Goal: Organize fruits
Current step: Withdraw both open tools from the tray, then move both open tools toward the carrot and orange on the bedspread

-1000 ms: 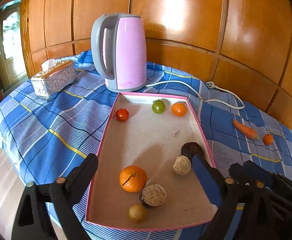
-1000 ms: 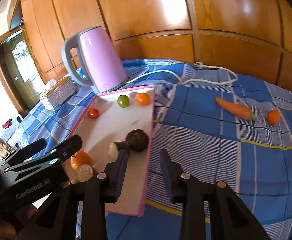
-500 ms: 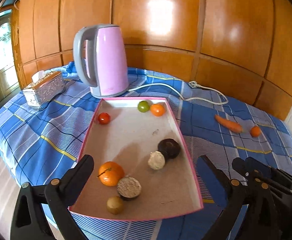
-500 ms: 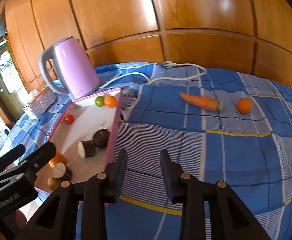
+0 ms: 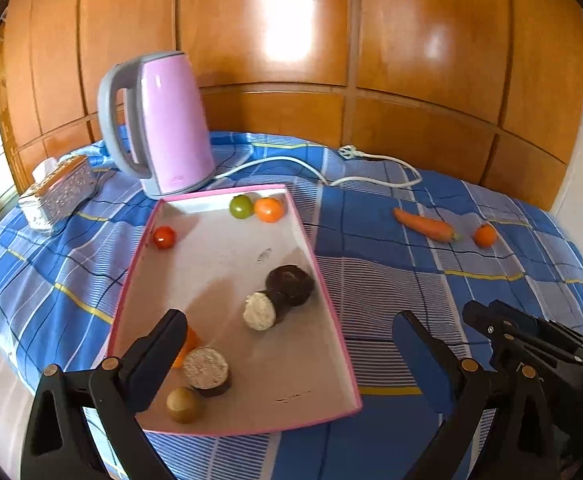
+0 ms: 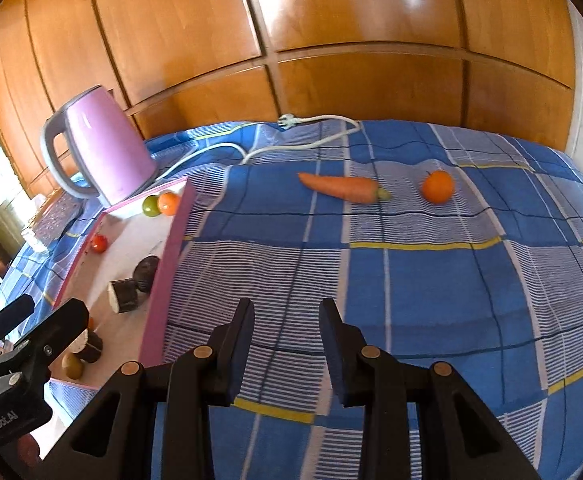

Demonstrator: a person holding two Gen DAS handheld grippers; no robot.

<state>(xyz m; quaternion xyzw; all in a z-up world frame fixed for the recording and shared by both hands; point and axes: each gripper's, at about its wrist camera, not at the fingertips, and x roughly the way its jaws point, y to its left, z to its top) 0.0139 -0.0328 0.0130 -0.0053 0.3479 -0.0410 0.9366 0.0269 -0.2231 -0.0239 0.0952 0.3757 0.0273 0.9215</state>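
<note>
A pink-rimmed tray [image 5: 333, 320] on the blue checked cloth holds a green fruit [image 5: 240, 206], a small orange [image 5: 268, 209], a red tomato [image 5: 164, 237], a dark round fruit [image 5: 290, 279], two cut dark pieces [image 5: 261, 310] and a brown fruit [image 5: 183, 404]. A larger orange [image 5: 189, 342] is half hidden behind my left finger. A carrot [image 6: 343, 187] and an orange [image 6: 437, 187] lie on the cloth right of the tray. My left gripper [image 5: 291, 328] is wide open above the tray's near end. My right gripper [image 6: 285, 316] hovers over bare cloth, jaws narrowly apart and empty.
A pink kettle [image 5: 159, 120] stands behind the tray, its white cord [image 5: 371, 178] trailing right along the wooden wall. A silver tissue box [image 5: 59, 192] sits at the far left. The cloth's edge drops off at the near left.
Both grippers have moved right. The tray has slid left in both views, while the carrot and orange have come nearer the right gripper. Neither jaw gap has changed.
</note>
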